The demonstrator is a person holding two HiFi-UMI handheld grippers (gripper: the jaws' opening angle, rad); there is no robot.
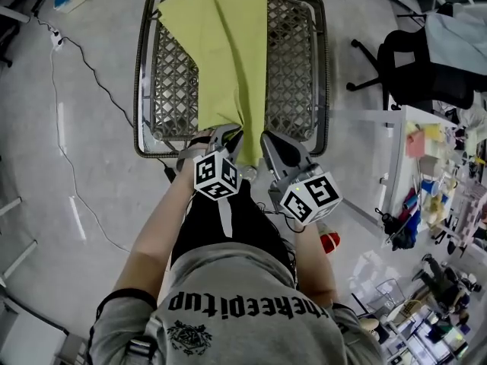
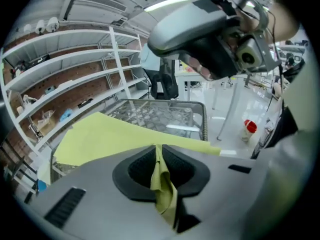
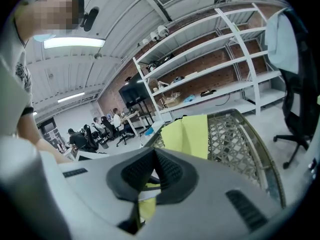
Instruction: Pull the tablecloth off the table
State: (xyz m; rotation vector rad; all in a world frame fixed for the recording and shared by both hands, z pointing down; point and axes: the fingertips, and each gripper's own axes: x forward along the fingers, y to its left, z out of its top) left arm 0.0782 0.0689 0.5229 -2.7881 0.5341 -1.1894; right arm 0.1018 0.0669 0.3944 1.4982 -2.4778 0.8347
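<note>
A yellow-green tablecloth (image 1: 221,44) lies bunched in a strip down the middle of a lattice-topped table (image 1: 323,67), leaving the weave bare on both sides. The cloth narrows to a point at the near edge. My left gripper (image 1: 230,137) is shut on that point. In the left gripper view a fold of tablecloth (image 2: 110,134) runs into the closed left gripper (image 2: 159,151) and hangs behind the tips. My right gripper (image 1: 268,139) sits just right of it, shut. In the right gripper view the right gripper (image 3: 154,154) has its tips together. Some yellow shows below them; I cannot tell if it is held.
A black office chair (image 1: 422,67) and a cluttered white desk (image 1: 434,150) stand to the right of the table. A cable (image 1: 68,128) trails over the grey floor on the left. A red-capped container (image 1: 329,242) sits on the floor by my right side. White shelving (image 3: 210,69) lines the far wall.
</note>
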